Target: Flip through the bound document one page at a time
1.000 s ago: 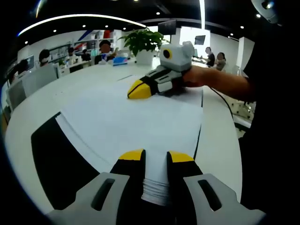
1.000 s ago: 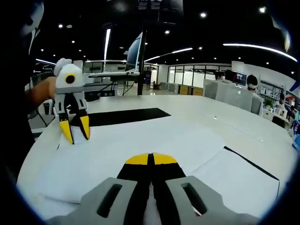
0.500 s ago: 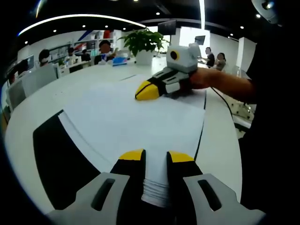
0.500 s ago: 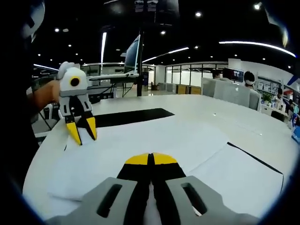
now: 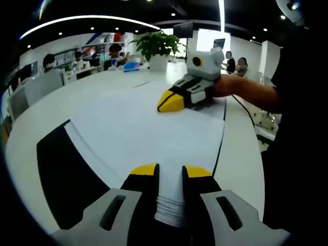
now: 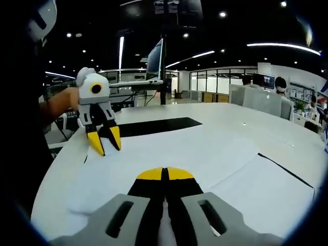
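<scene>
Round white table [image 5: 46,110], its near edge cut off. Lying flat across it, the open bound document [image 5: 148,128], white pages with a black cover [image 5: 66,179] showing at left, partly hidden behind the jaws. In left gripper view, left gripper [image 5: 170,171] low over the near page, jaws spread, a white strip between them hard to make out. Farther right, right gripper [image 5: 171,101], jaws pressed together, tips at the far page; whether pinching paper, cannot tell. Potted plant [image 5: 156,48] at the far edge.
</scene>
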The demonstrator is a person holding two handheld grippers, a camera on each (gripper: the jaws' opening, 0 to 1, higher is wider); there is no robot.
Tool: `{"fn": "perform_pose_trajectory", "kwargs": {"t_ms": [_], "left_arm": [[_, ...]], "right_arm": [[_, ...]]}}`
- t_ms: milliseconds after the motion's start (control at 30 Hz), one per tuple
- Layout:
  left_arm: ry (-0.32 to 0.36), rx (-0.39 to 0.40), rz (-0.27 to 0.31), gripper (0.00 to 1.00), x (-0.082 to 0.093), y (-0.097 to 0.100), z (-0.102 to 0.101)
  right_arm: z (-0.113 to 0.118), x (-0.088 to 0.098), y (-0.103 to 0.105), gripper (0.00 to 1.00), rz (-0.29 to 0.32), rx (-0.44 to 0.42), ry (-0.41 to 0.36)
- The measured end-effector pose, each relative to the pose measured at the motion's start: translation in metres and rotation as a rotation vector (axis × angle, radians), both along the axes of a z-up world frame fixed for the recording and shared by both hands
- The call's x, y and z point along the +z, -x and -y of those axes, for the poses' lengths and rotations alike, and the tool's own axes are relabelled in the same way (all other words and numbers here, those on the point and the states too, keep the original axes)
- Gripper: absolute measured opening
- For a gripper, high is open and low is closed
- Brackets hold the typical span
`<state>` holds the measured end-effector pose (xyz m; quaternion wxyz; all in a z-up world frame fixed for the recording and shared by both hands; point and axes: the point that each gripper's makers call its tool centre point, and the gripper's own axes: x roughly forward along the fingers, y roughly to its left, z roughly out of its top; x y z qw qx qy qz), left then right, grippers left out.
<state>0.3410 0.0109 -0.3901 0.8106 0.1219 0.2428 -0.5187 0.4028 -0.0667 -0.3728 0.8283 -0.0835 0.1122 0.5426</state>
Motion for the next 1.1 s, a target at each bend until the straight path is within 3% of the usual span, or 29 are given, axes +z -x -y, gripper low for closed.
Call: {"fn": "perform_pose_trajectory", "kwargs": {"t_ms": [633, 933, 1100], "left_arm": [[0.018, 0.003, -0.004, 0.21, 0.0, -0.001, 0.001], [0.021, 0.006, -0.002, 0.21, 0.0, 0.0, 0.001], [0.023, 0.005, -0.001, 0.21, 0.0, 0.0, 0.001]], "right_arm": [[0.0, -0.004, 0.029, 0.02, -0.011, 0.03, 0.047], [-0.002, -0.006, 0.033, 0.02, -0.003, -0.017, 0.102], [-0.002, -0.007, 0.04, 0.02, -0.027, -0.024, 0.082]]}}
